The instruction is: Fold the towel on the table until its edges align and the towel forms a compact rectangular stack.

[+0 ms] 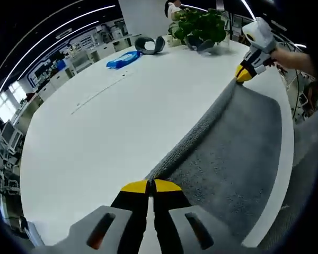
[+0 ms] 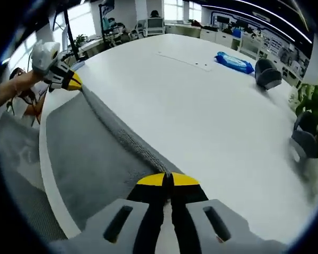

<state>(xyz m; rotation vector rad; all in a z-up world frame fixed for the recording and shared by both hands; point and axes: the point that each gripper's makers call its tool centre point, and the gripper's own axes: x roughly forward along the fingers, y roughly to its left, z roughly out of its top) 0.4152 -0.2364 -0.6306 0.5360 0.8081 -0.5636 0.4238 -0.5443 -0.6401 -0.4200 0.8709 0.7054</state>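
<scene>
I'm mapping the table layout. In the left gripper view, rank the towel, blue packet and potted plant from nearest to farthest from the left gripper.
1. towel: pinched at the left gripper, spreading right.
2. blue packet: far across the table, upper left.
3. potted plant: at the far edge, top centre, only slightly beyond the packet.

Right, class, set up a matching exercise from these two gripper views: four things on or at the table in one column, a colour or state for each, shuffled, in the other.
Things:
1. towel
2. packet
3. plant
4. left gripper

Descriptions:
A. blue, lying flat on the white table
B. green and leafy
C. grey, stretched along the table edge
D. yellow-tipped, shut on one towel end

Pairs: 1-C, 2-A, 3-B, 4-D
</scene>
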